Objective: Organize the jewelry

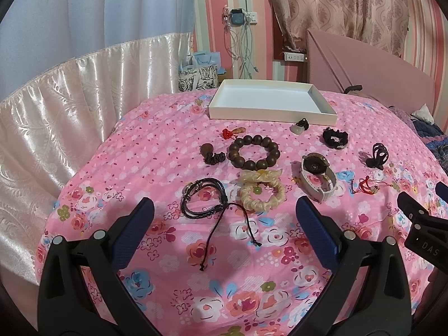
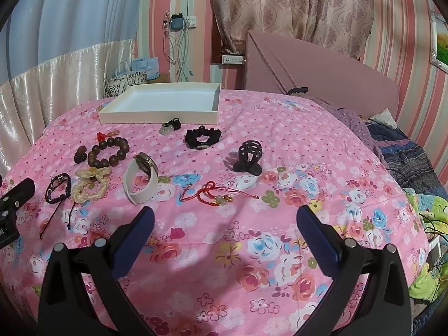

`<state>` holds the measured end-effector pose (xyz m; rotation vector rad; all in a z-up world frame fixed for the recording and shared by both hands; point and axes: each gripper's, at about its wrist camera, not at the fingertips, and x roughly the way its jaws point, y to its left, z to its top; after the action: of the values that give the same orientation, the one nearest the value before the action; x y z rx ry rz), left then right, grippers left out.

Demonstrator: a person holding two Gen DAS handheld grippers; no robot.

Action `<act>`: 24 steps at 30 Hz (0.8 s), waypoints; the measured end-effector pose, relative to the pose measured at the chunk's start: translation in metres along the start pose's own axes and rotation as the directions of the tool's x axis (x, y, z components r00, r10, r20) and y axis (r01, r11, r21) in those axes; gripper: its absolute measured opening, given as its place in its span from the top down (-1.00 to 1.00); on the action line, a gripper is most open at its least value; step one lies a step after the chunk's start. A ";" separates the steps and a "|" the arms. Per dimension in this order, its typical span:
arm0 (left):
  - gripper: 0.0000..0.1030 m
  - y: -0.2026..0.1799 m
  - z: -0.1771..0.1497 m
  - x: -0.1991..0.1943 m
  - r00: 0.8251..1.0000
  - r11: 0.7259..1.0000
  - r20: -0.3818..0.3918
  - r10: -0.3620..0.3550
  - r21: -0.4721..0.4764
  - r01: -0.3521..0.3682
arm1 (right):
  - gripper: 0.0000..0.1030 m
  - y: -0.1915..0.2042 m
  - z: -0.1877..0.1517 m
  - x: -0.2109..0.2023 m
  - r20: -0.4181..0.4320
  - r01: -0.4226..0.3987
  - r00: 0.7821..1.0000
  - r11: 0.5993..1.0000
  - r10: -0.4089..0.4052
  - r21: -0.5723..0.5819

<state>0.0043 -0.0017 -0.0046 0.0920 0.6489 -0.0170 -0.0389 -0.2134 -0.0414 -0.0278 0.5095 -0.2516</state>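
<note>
Left wrist view: the left gripper [image 1: 224, 210] hovers with fingers spread wide and nothing between them above a pink floral bedspread [image 1: 168, 252]. Just ahead lie a black braided bracelet [image 1: 200, 197] and a cream scrunchie [image 1: 260, 190]; beyond them a wooden bead bracelet [image 1: 253, 151] and a white-strapped watch [image 1: 317, 175]. An open white box [image 1: 271, 102] sits farther back.

Right wrist view: the right gripper [image 2: 225, 212], likewise spread and holding nothing, faces a red cord bracelet [image 2: 219, 194]. A black claw clip [image 2: 249, 156] and black scrunchie [image 2: 203, 137] lie beyond, short of the white box [image 2: 161, 103].
</note>
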 end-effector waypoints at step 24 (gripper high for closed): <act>-0.94 0.007 0.049 0.050 0.998 0.999 -0.061 -0.015 0.028 0.017 | -0.96 0.018 0.057 0.056 -0.082 -0.068 0.994 0.998 0.067 -0.005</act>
<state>0.0742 0.0012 0.0045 0.1153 0.7099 -0.0392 0.0405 -0.2118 -0.0202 -0.0077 0.5916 -0.1848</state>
